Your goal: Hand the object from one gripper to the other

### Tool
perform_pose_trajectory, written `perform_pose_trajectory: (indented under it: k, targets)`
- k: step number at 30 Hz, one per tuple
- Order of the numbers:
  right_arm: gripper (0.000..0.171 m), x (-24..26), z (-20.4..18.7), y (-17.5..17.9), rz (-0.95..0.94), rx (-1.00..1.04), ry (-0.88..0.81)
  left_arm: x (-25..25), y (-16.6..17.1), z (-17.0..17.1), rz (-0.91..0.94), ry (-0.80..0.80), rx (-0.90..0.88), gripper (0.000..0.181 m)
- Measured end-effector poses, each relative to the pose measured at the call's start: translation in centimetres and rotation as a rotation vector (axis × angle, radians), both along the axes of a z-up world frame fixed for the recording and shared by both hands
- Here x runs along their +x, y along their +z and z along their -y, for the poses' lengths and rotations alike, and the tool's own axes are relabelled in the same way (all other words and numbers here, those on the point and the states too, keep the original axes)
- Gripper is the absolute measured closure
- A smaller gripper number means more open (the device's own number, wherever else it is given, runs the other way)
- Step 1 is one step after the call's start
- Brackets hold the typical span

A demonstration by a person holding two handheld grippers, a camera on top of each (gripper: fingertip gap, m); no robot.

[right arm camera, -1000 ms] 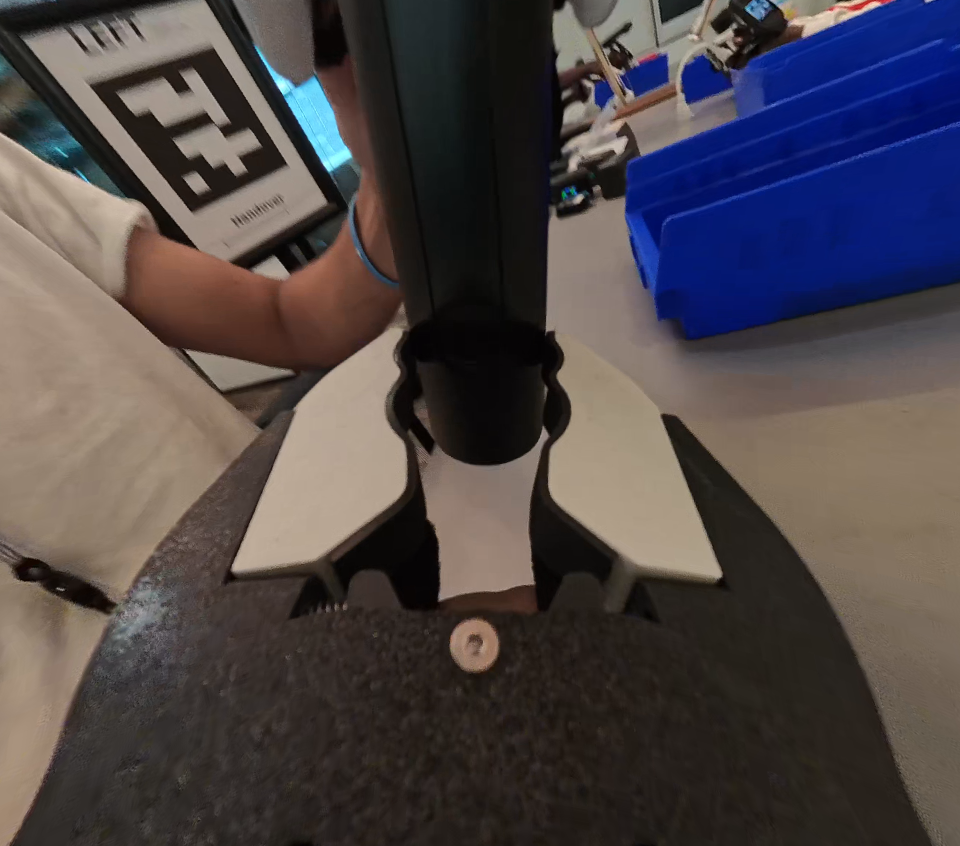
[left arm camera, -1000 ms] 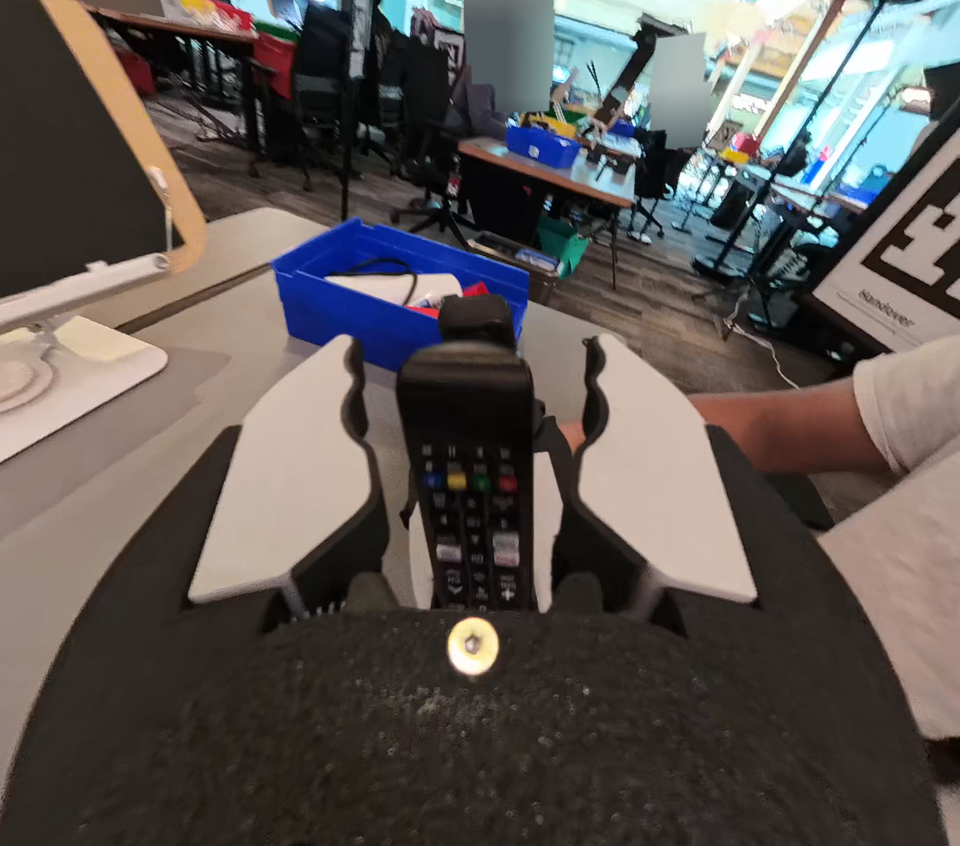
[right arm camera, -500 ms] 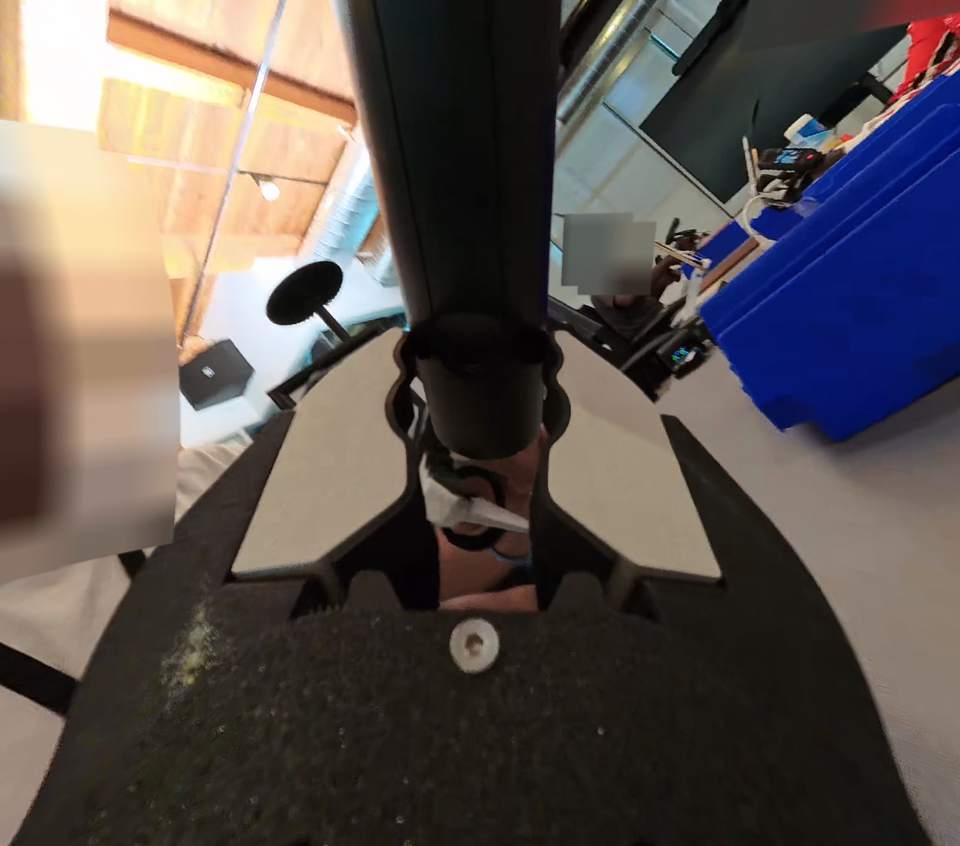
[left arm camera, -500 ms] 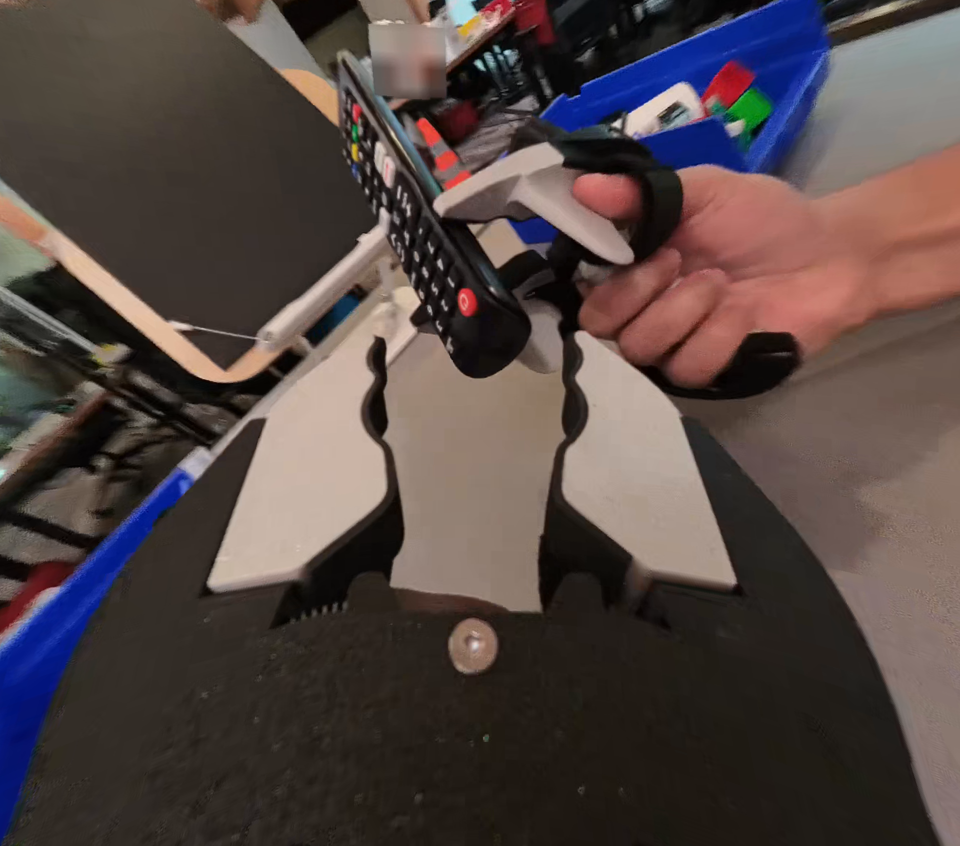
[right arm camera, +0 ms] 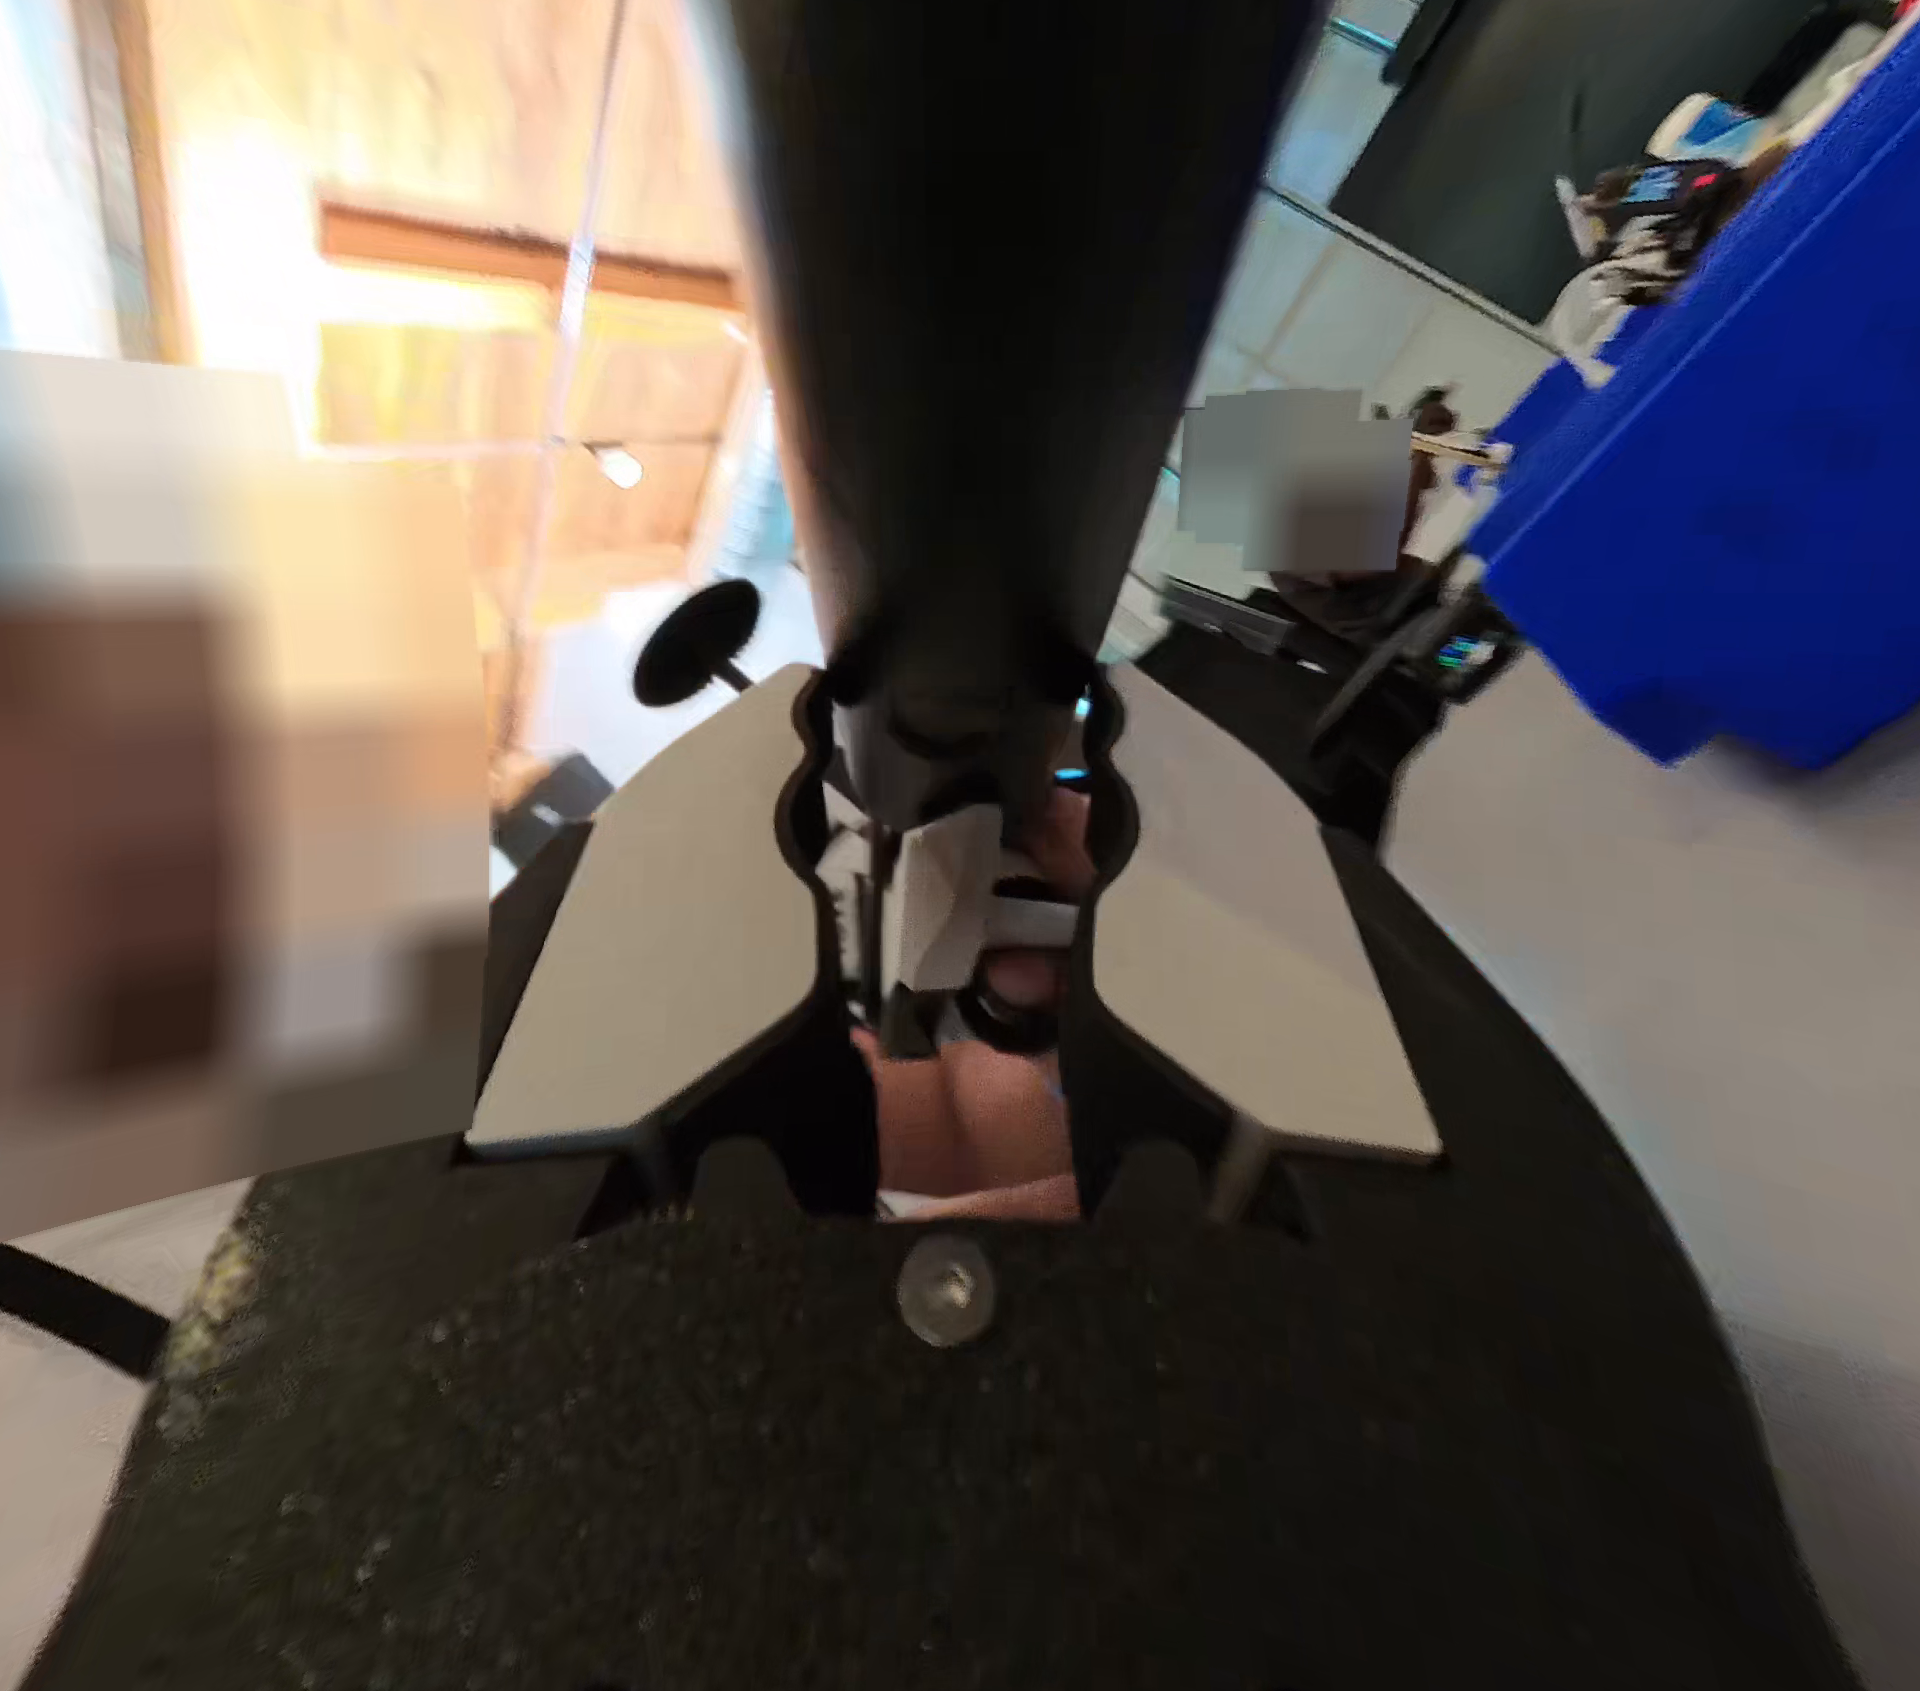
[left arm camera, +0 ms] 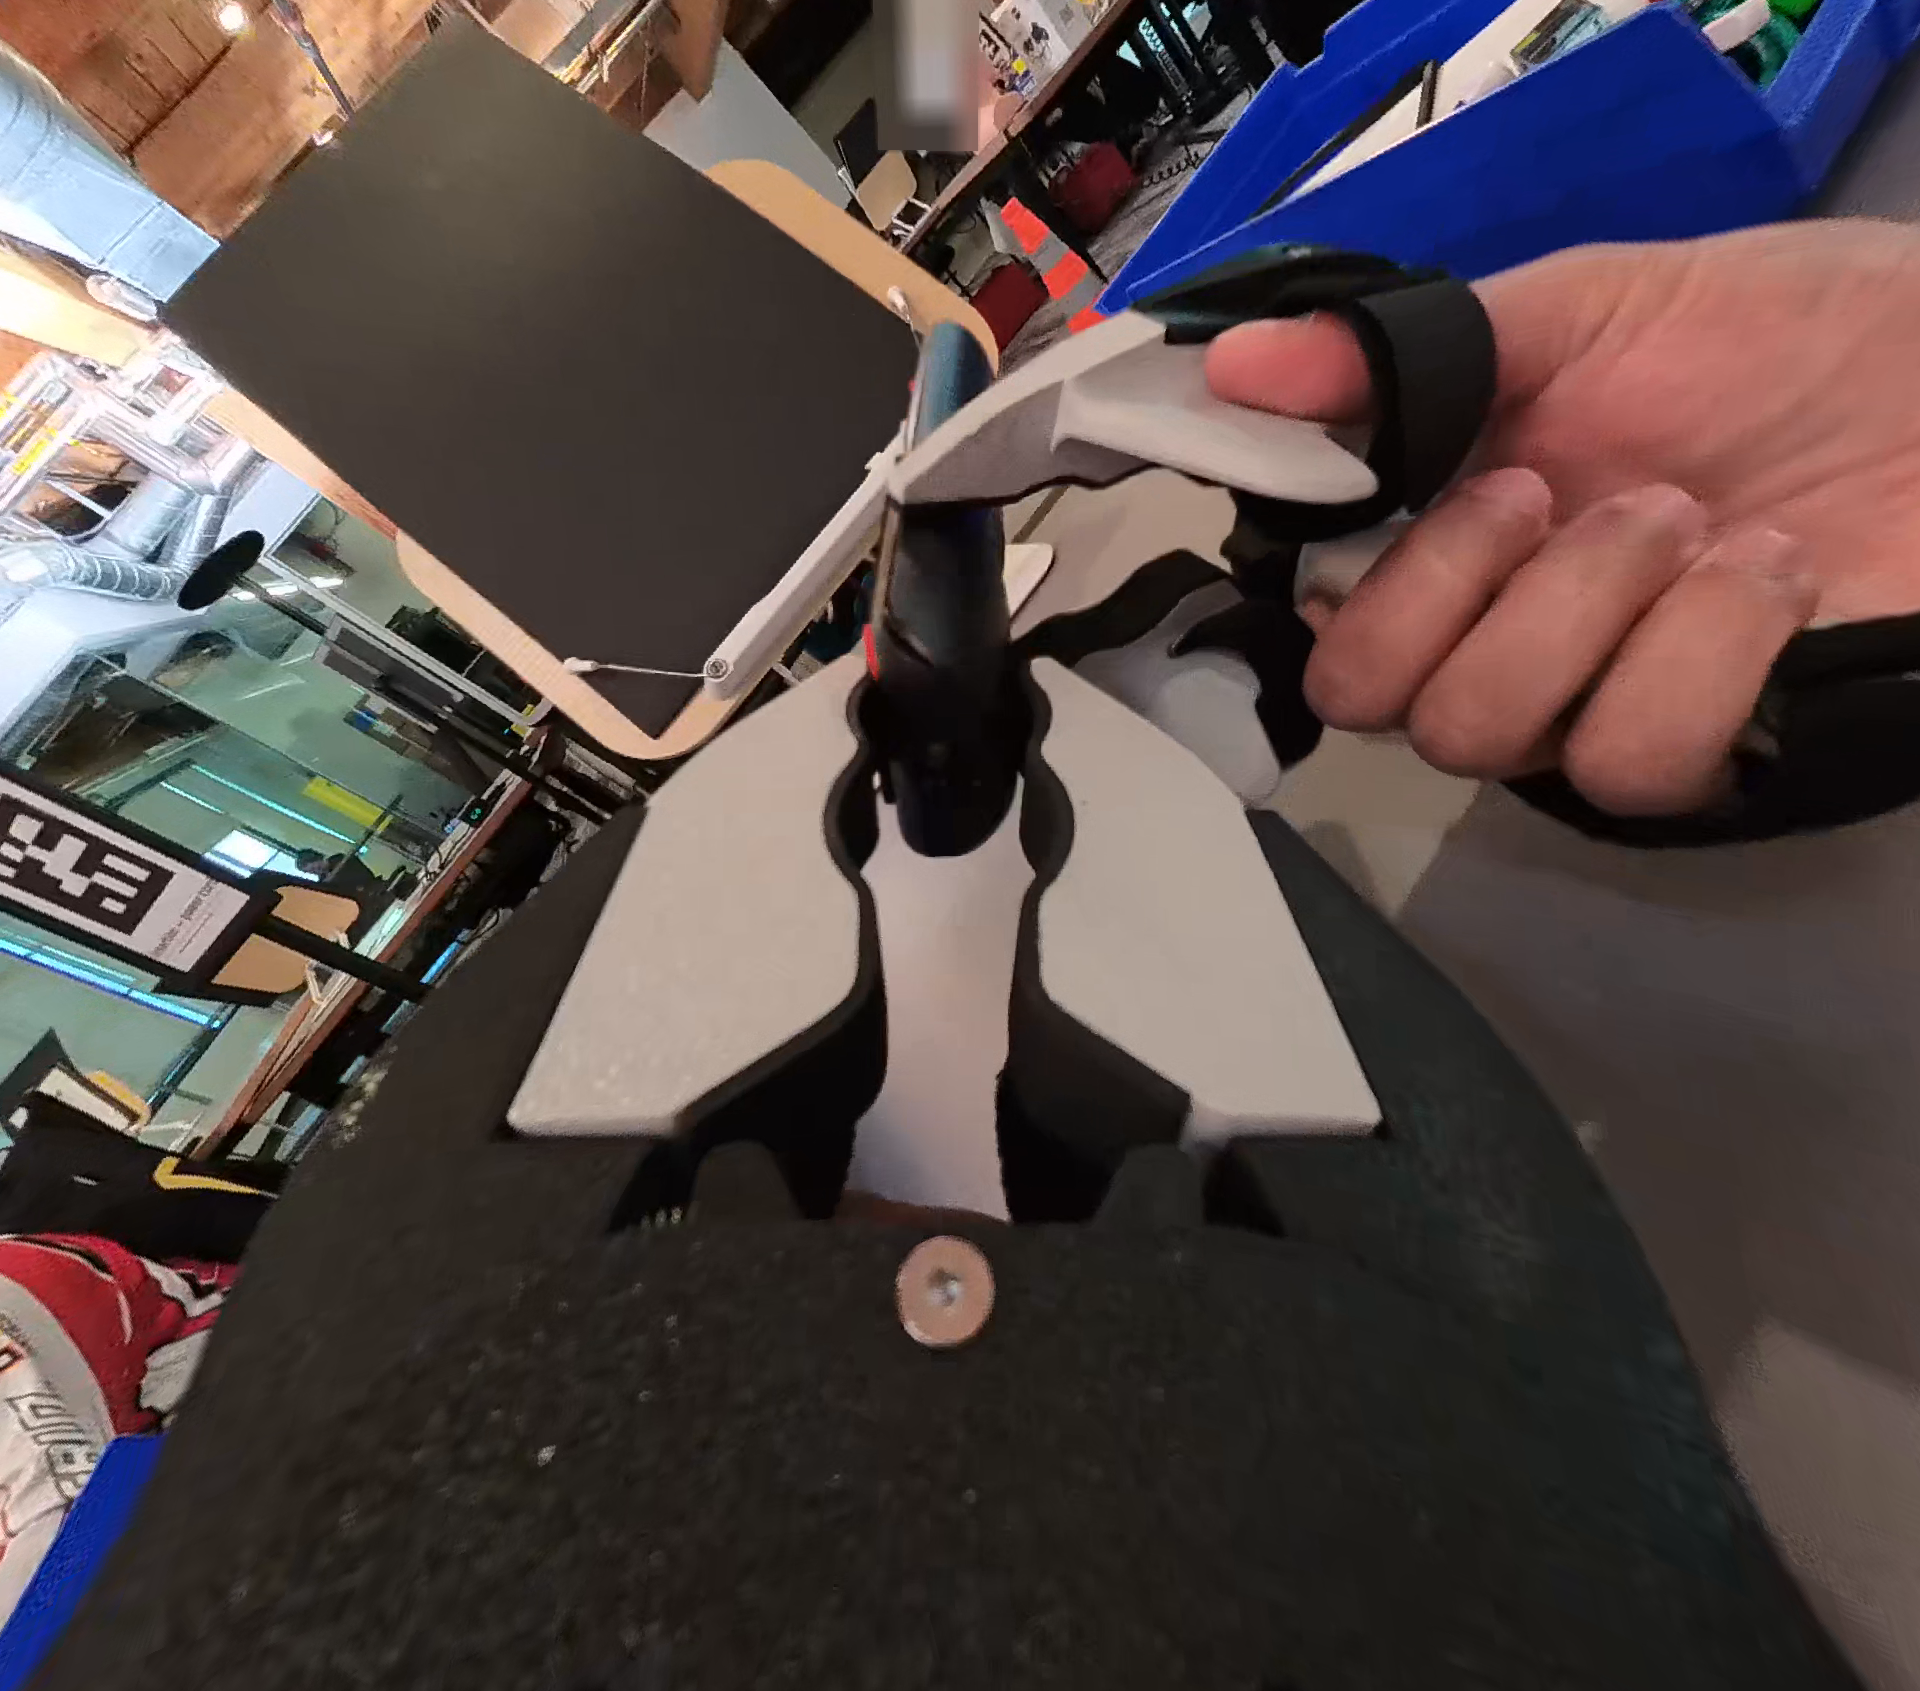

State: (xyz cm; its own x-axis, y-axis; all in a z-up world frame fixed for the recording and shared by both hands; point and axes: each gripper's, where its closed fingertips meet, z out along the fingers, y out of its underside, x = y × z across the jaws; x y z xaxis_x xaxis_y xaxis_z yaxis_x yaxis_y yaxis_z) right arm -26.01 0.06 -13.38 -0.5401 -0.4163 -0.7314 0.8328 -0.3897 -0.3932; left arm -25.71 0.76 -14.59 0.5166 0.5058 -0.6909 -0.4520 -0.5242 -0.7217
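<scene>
1. The remote control (left arm camera: 940,654) is held in the air above the grey tabletop (left arm camera: 1662,1070), its lower end between the narrowed tips of the left gripper (left arm camera: 943,768), which look pressed against it.
2. The right gripper (right arm camera: 951,748) is clamped on the remote's other part. Both appear to hold at once, probably so the remote cannot drop during the transfer.
3. The left wrist view shows the hand (left arm camera: 1621,519) working the right gripper and a blue bin (left arm camera: 1558,124) behind.
4. The right wrist view shows mostly the remote's dark back; its buttons are hidden.
</scene>
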Motion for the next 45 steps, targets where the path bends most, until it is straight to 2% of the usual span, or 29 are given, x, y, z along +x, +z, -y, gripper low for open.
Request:
perform_pose_trajectory:
  k: [1,3,6,9,11,12,14,16,19,23,25,26,29,31,34,37,40,41,45]
  targets:
    - [0.125,-0.1,-0.1,-0.4,-0.061,0.078,-0.030,-0.1,0.0,0.2,-0.003,0.002,-0.002,0.158]
    - [0.114,-1.0,-0.5,-2.4,-0.232,0.351,-0.143,-0.5,0.1,0.8,0.016,0.013,0.021,0.158]
    - [0.104,-3.9,-3.1,-5.9,-0.538,0.832,-0.411,-1.5,0.0,2.2,0.051,0.042,0.027,0.159]
    - [0.099,-5.5,-5.8,-6.4,-0.890,1.193,-0.650,-2.7,-1.0,3.1,0.021,0.081,-0.060,0.158]
    - [0.104,-5.5,-6.6,-6.5,-1.153,1.395,-0.734,-3.1,-1.9,3.2,-0.019,0.097,-0.142,0.158]
    - [0.108,-4.9,-6.5,-6.9,-1.278,1.468,-0.723,-3.1,-2.2,3.1,-0.048,0.105,-0.183,0.159]
    - [0.127,-3.6,-5.7,-7.6,-1.531,1.568,-0.685,-3.0,-2.8,2.6,-0.106,0.110,-0.267,0.158]
    - [0.124,-3.1,-5.0,-7.7,-1.696,1.639,-0.691,-2.6,-3.6,1.9,-0.131,0.094,-0.335,0.158]
    - [0.117,-2.6,-4.1,-6.8,-1.770,1.639,-0.739,-2.1,-4.9,1.2,-0.166,0.077,-0.424,0.158]
    - [0.124,-2.7,-3.5,-7.4,-1.865,1.689,-0.729,-0.7,-5.7,0.1,-0.198,0.023,-0.486,0.158]
    - [0.139,-2.9,-3.4,-7.8,-1.868,1.707,-0.739,0.4,-5.9,-0.7,-0.209,-0.016,-0.499,0.158]
    - [0.145,-2.8,-3.3,-8.5,-1.875,1.710,-0.690,0.9,-6.1,-1.0,-0.220,-0.032,-0.515,0.158]
    - [0.147,-3.0,-3.3,-9.5,-1.804,1.707,-0.653,1.1,-6.5,-1.1,-0.174,-0.042,-0.490,0.158]
    - [0.147,-3.8,-3.9,-9.5,-1.756,1.714,-0.690,1.8,-5.8,-1.1,-0.065,-0.122,-0.348,0.159]
    - [0.147,-5.0,-5.6,-8.5,-1.591,1.639,-0.769,1.6,-4.4,-0.2,0.233,-0.215,-0.091,0.157]
    - [0.148,-3.9,-5.6,-5.5,-1.306,1.267,-0.771,0.9,-3.2,0.5,0.543,-0.329,0.167,0.154]
    - [0.148,-1.7,-5.1,-1.3,-0.999,0.787,-0.652,0.2,-3.5,0.7,0.857,-0.423,0.345,0.128]
    - [0.148,-1.2,-5.3,-0.1,-0.925,0.666,-0.635,0.2,-3.5,0.7,0.924,-0.457,0.381,0.126]
    - [0.148,0.7,-5.2,2.2,-0.770,0.365,-0.495,0.1,-2.4,1.0,0.949,-0.522,0.465,0.122]
